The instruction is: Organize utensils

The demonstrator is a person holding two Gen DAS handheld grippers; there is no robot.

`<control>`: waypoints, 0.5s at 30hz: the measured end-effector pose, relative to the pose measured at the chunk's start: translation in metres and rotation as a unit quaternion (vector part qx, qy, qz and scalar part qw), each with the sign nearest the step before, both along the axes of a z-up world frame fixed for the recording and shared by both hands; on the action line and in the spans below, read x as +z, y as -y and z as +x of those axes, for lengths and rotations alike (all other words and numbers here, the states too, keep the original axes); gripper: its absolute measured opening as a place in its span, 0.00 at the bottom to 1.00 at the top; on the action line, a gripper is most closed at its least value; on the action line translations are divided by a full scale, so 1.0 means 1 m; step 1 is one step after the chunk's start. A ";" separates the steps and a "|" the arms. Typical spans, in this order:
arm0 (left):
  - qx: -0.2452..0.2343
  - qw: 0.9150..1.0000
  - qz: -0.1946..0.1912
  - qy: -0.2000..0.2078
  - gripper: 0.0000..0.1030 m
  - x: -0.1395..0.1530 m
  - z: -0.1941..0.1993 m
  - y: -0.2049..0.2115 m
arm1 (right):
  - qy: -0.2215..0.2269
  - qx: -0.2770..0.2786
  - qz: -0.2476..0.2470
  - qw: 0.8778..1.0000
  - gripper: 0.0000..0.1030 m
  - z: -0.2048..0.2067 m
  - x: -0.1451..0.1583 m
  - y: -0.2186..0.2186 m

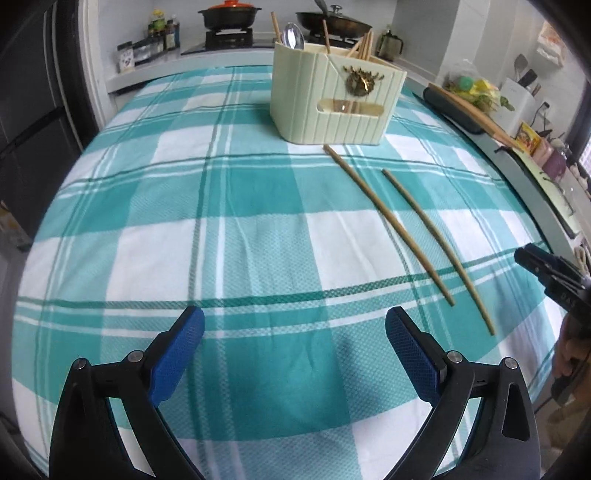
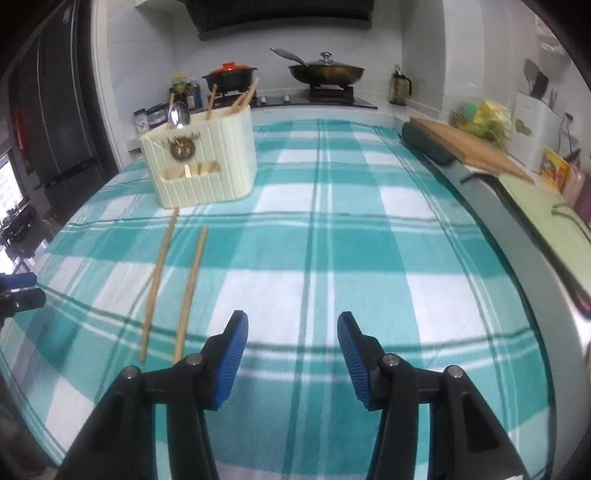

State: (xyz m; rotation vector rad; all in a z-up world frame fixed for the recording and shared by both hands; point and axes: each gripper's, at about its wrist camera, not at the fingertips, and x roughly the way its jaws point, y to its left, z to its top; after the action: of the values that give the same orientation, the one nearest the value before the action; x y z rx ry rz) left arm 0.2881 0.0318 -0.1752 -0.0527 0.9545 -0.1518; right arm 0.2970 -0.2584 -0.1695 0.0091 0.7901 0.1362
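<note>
A cream ribbed utensil holder (image 1: 332,99) (image 2: 203,162) stands on the teal checked tablecloth (image 1: 221,240) (image 2: 351,240). It holds a metal spoon (image 1: 293,36) (image 2: 178,115) and several wooden chopsticks (image 1: 364,46) (image 2: 242,99). Two loose wooden chopsticks lie side by side in front of it: one (image 1: 388,225) (image 2: 158,280) and the other (image 1: 437,251) (image 2: 191,291). My left gripper (image 1: 294,328) is open and empty, left of the chopsticks. My right gripper (image 2: 292,332) is open and empty, just right of their near ends; it shows at the right edge of the left wrist view (image 1: 546,273).
A stove with a red-lidded pot (image 1: 229,14) (image 2: 229,75) and a wok (image 1: 332,20) (image 2: 325,72) is behind the table. A wooden cutting board (image 1: 469,110) (image 2: 469,146) and counter clutter line the right side. A dark fridge (image 2: 55,110) stands at the left.
</note>
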 end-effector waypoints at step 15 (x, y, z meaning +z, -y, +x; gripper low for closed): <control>0.014 0.999 0.038 0.009 0.96 -0.029 0.015 0.016 | 0.005 -0.020 -0.025 0.999 0.50 -0.004 -0.031 0.004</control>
State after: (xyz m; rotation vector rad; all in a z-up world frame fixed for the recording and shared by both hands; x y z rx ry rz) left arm 0.3033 0.0156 -0.2044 0.0051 0.9400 -0.0894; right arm 0.2932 -0.2628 -0.2004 -0.0233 0.7834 0.0785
